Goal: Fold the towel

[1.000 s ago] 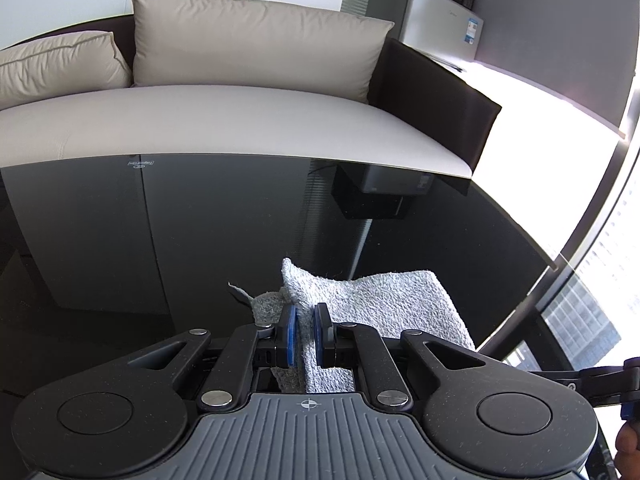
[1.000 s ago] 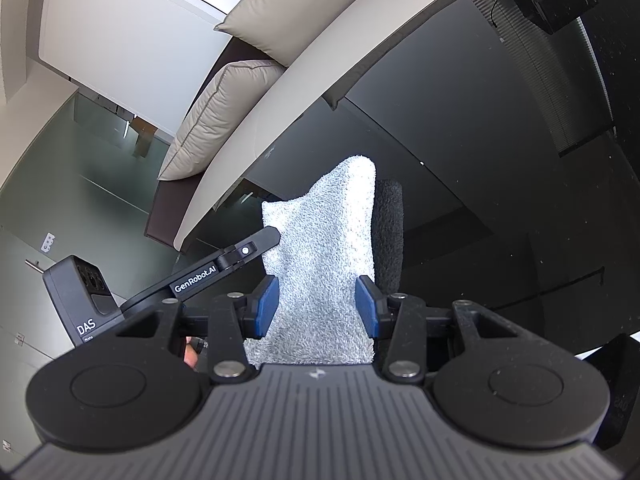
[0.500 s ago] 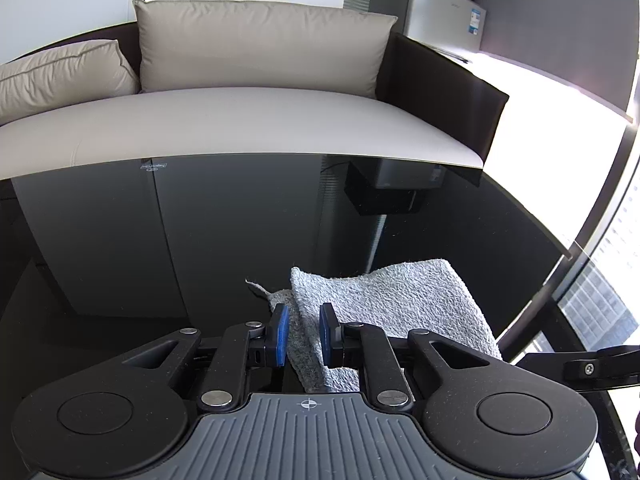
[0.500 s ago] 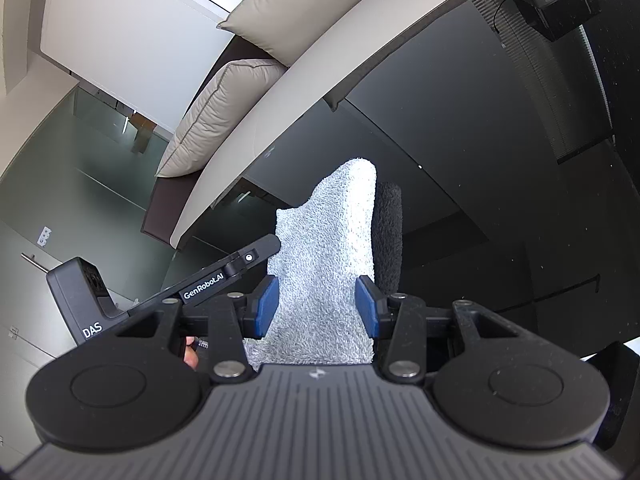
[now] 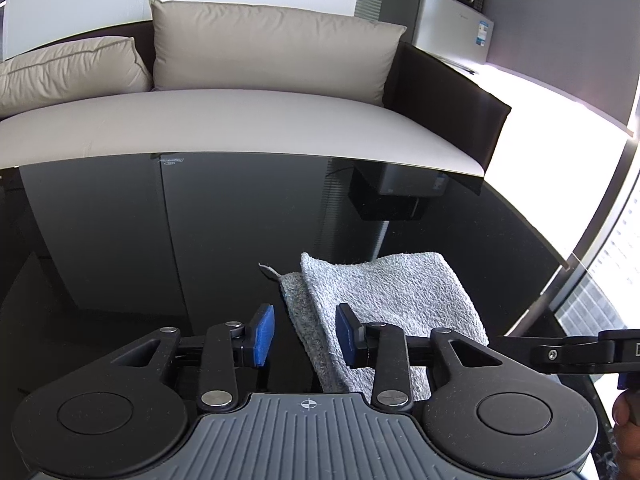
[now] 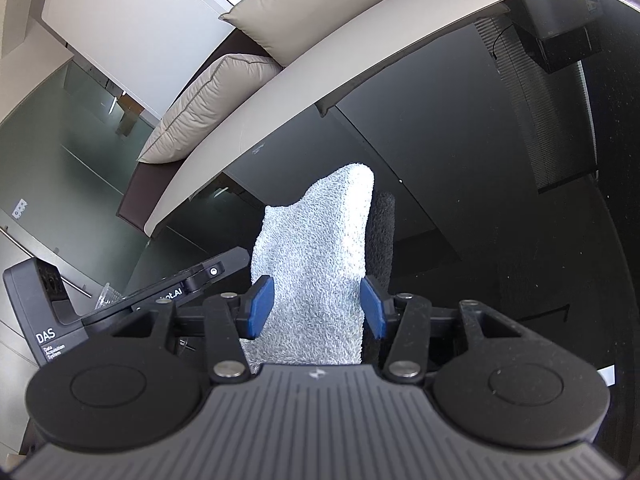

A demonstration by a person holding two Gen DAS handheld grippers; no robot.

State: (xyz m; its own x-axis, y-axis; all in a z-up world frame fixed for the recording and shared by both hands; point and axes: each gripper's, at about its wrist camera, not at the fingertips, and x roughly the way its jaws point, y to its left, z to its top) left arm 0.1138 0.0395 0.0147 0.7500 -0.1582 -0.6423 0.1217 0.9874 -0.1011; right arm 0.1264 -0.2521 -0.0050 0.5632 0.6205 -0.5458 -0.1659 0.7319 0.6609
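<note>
A grey terry towel (image 5: 384, 300) lies folded on the black glass table (image 5: 160, 248), with a lower layer sticking out at its left edge. My left gripper (image 5: 305, 334) is open just above the towel's near left edge, and the cloth lies loose between the blue pads. In the right wrist view the towel (image 6: 316, 264) runs away from the camera between the pads. My right gripper (image 6: 316, 306) is open and straddles the towel's near end without pinching it. The left gripper's body (image 6: 120, 300) shows at the left of that view.
A beige sofa (image 5: 240, 120) with cushions stands beyond the table's far edge. A small fridge with a microwave (image 5: 448, 12) on it is at the back right. The table's right edge (image 5: 560, 268) runs beside a bright window. The right gripper's arm (image 5: 568, 352) reaches in low right.
My left gripper was shut on the towel's left edge one second ago; it has opened wide and let the cloth go. The right gripper stayed open over the towel.
</note>
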